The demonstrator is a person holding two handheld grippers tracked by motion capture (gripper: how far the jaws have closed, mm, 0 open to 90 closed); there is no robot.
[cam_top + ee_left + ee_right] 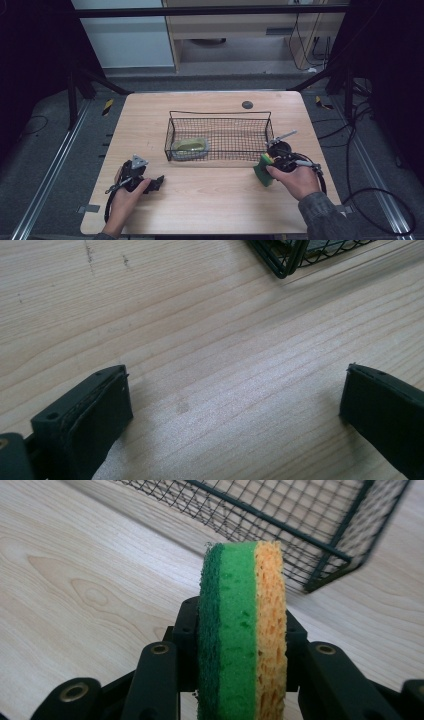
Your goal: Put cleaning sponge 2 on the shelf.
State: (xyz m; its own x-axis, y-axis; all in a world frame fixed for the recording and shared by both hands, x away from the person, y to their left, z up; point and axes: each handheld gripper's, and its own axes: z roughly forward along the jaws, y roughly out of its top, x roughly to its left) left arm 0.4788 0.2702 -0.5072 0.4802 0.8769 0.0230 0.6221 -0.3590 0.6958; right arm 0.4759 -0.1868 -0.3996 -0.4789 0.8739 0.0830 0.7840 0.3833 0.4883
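We saw a light wooden bench point(210, 205) with visible grain, and a small dark round disc point(247, 104) set in its top near the far edge, well beyond the tongs. Grey floor point(45, 150) lay around it, with metal rails point(50, 175) running along both sides. Black cables point(370, 195) looped on the floor to the right of the right tongs. Beyond the bench stood a pale cabinet point(125, 40) and a light wooden shelf unit point(240, 30). Both far sides were dark.
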